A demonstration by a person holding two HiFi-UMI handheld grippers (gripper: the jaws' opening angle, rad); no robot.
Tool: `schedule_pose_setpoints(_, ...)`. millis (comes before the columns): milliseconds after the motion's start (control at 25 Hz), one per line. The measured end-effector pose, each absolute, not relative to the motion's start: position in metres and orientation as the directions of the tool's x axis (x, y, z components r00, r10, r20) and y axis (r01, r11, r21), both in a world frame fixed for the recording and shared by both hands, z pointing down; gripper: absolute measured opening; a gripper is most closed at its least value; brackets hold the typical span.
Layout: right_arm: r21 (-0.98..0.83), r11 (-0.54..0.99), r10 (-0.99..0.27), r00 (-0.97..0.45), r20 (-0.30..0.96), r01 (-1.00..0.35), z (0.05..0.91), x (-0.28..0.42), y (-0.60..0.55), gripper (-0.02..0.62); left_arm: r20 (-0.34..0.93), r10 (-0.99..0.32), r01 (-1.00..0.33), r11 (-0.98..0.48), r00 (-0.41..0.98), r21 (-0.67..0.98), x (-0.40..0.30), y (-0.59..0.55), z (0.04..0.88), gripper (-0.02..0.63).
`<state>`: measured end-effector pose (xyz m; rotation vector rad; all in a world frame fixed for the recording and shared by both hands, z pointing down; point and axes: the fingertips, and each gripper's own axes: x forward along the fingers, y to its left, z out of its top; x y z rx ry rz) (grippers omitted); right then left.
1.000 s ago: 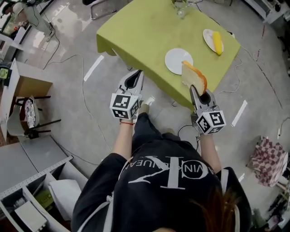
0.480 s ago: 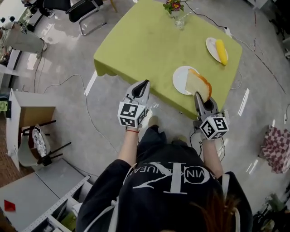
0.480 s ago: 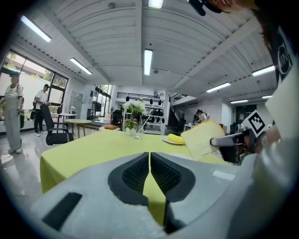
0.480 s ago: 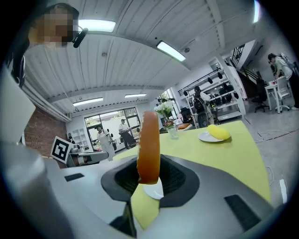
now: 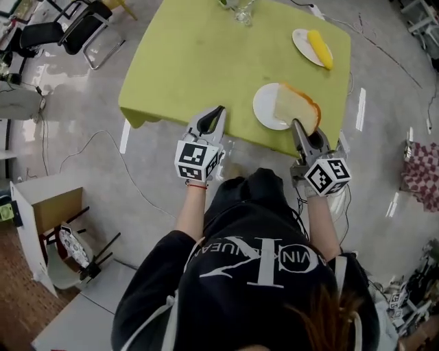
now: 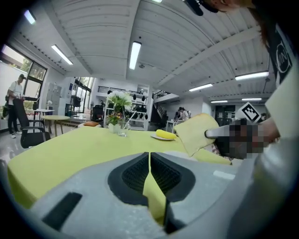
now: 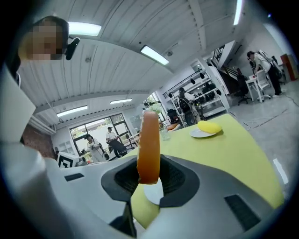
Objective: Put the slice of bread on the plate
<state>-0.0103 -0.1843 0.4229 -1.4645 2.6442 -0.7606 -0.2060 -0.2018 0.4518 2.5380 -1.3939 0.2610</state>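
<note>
My right gripper [image 5: 299, 124] is shut on a slice of bread [image 5: 296, 107] with a brown crust, held on edge above the white plate [image 5: 265, 108] near the front edge of the yellow-green table [image 5: 199, 62]. In the right gripper view the bread's crust [image 7: 149, 147] stands upright between the jaws, with the plate [image 7: 153, 193] showing below it. My left gripper [image 5: 220, 110] is shut and empty, level at the table's front edge left of the plate. The left gripper view shows its jaws [image 6: 149, 159] together and the bread [image 6: 196, 133] at the right.
A second plate with a yellow corn cob [image 5: 315, 48] sits at the far right of the table. A glass vase of flowers [image 5: 241, 10] stands at the far edge. Chairs [image 5: 82, 31] stand left of the table, cables lie on the floor, and people stand far off.
Both grippers have moved closer to the table. The bread in my right gripper has gone from the table's corner to above the white plate.
</note>
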Motion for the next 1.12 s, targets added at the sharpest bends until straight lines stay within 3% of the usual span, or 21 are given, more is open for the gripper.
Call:
schedule_pose_setpoints(480, -0.753, 0.285, -0.762, -0.617, 0.197, -0.593, 0.439, -0.033, -0.209, 0.095, 0.285, -0.769, -0.819, -0.556, 0.572, 0.145, -0.182, -0.231, 0.459, 0.019)
schedule_pose_setpoints(680, -0.861, 0.259, -0.734, -0.669, 0.120, -0.439, 0.435, -0.048, -0.220, 0.095, 0.294, -0.772, -0.825, -0.543, 0.564, 0.156, -0.180, -0.235, 0.463, 0.018)
schedule_pose_setpoints(920, -0.877, 0.148, -0.686, -0.686, 0.242, -0.458, 0.463, -0.052, -0.216, 0.097, 0.310, -0.769, -0.828, -0.539, 0.559, 0.157, -0.177, -0.239, 0.471, 0.018)
schedule_pose_setpoints(1120, -0.906, 0.120, -0.663, -0.712, 0.231, -0.406, 0.470, -0.051, -0.220, 0.097, 0.314, -0.769, -0.830, -0.528, 0.557, 0.180, -0.172, -0.242, 0.476, 0.018)
